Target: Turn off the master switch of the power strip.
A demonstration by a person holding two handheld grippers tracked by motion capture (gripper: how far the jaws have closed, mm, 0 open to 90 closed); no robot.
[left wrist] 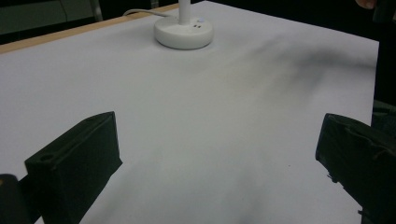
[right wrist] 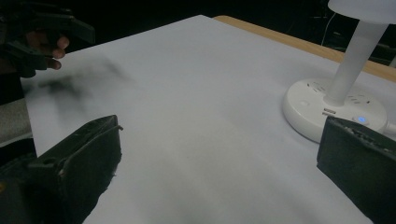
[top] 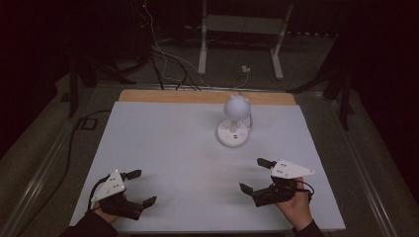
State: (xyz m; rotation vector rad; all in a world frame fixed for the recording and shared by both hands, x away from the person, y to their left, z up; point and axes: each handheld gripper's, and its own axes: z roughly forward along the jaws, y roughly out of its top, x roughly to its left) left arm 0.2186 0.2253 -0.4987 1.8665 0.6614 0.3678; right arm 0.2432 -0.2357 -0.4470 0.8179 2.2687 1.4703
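Lamp (top: 235, 121) far on tabletop (top: 173, 148); both grippers near, jaws wide, holding nothing.
Left gripper (top: 139, 187) near-left, right gripper (top: 257, 175) near-right; right gripper view shows lamp's blue light (right wrist: 361, 119).

We see a table (top: 148, 96) with a pale wooden top, its far edge showing as a tan strip. A large white sheet (top: 173, 148) covers nearly all of it. On the sheet, toward the far side and right of centre, stands a small white desk lamp (top: 234, 121) with a round base.
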